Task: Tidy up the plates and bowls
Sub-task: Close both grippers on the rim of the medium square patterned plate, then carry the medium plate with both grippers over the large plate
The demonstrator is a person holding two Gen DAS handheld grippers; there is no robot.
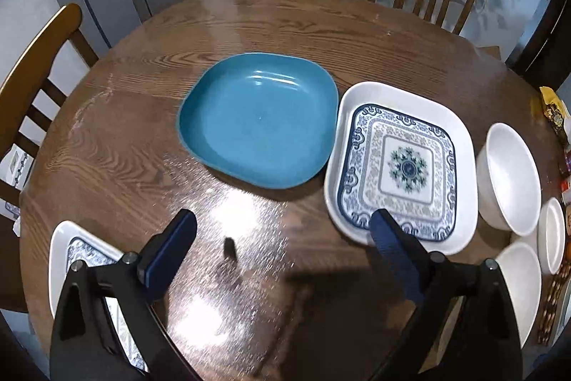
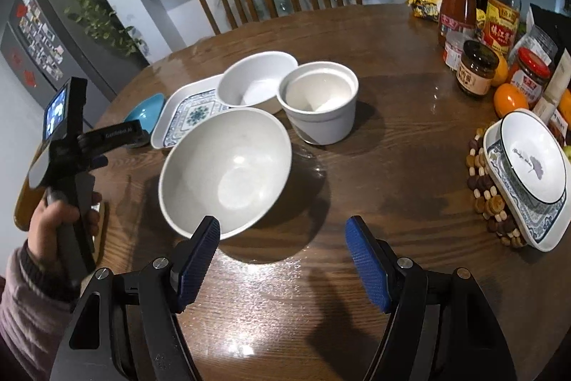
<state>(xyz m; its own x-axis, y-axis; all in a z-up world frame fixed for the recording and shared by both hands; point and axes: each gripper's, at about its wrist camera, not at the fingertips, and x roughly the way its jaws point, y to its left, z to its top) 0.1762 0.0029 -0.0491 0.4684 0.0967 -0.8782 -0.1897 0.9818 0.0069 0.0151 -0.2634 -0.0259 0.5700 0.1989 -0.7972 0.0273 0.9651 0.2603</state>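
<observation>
Now the big round wooden table (image 1: pixel 249 24) holds the dishes spread out flat, likely so each is easy to grab: the blue square plate (image 1: pixel 258 120) touches the patterned square plate (image 1: pixel 403 166), with white bowls (image 2: pixel 225 166) beside. Both the left gripper (image 1: pixel 282 238) and right gripper (image 2: pixel 282 238) hang wide open, holding nothing.

Soft indoor light falls from overhead, leaving broad white glare on the glossy bench (image 1: pixel 228 216) between and just beyond the jaws in both views. Dark gripper shadows lie below the glare. Fisheye bending curves the edges, corners go black, and slight motion blur smears the left view.
</observation>
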